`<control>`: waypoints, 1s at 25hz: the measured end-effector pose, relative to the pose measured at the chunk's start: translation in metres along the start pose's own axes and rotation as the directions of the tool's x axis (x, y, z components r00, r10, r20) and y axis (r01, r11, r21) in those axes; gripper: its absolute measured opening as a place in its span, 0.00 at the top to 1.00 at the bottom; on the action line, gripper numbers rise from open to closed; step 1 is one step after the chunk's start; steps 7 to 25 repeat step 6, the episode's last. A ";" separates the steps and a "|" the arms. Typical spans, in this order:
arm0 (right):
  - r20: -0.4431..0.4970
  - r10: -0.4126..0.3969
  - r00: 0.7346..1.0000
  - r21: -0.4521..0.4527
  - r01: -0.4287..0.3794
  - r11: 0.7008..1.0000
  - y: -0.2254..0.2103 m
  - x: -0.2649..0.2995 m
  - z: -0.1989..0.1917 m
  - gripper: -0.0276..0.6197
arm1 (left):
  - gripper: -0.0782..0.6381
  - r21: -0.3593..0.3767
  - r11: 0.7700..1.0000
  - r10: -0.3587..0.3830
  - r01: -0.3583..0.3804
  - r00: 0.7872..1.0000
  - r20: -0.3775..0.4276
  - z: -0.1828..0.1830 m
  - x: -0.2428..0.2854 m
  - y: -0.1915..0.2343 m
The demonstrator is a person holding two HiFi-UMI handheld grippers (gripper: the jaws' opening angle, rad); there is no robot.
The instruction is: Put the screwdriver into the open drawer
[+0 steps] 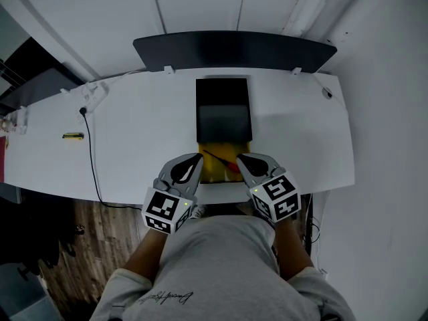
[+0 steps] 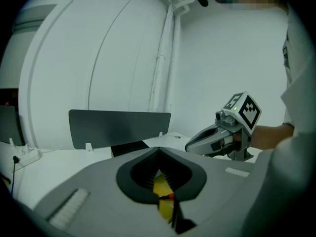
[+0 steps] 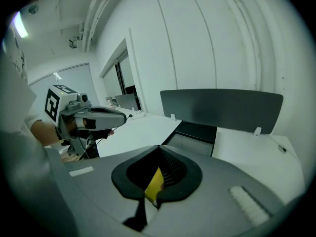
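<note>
The screwdriver (image 1: 224, 160), with a red handle and dark shaft, lies slanted in the open yellow drawer (image 1: 212, 172) at the desk's near edge. The drawer comes out of a black box (image 1: 224, 109) on the white desk. My left gripper (image 1: 196, 159) hovers at the drawer's left side, my right gripper (image 1: 242, 159) at its right, with the screwdriver between them. Both hold nothing and their jaws are together. Through the left gripper's (image 2: 158, 169) jaws I see yellow drawer (image 2: 162, 186) and a red speck of the screwdriver (image 2: 170, 196). The right gripper (image 3: 159, 172) shows only the yellow drawer (image 3: 154, 184).
A dark divider panel (image 1: 234, 49) stands along the desk's far edge. A black cable (image 1: 90, 146) and a small yellow item (image 1: 73, 136) lie on the desk's left part, near a white power strip (image 1: 93, 95). Wooden floor (image 1: 87, 239) shows below left.
</note>
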State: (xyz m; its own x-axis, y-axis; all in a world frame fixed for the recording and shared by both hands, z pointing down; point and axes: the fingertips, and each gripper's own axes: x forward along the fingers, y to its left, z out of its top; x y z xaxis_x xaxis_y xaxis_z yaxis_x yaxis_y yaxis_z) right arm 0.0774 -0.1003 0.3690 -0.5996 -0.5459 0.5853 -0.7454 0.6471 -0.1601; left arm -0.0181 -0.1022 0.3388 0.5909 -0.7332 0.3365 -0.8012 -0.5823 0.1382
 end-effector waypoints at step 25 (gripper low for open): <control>-0.004 0.002 1.000 -0.006 -0.002 1.000 0.000 0.001 0.001 0.94 | 0.89 0.001 1.000 -0.003 0.003 1.000 -0.001 0.001 0.001 0.000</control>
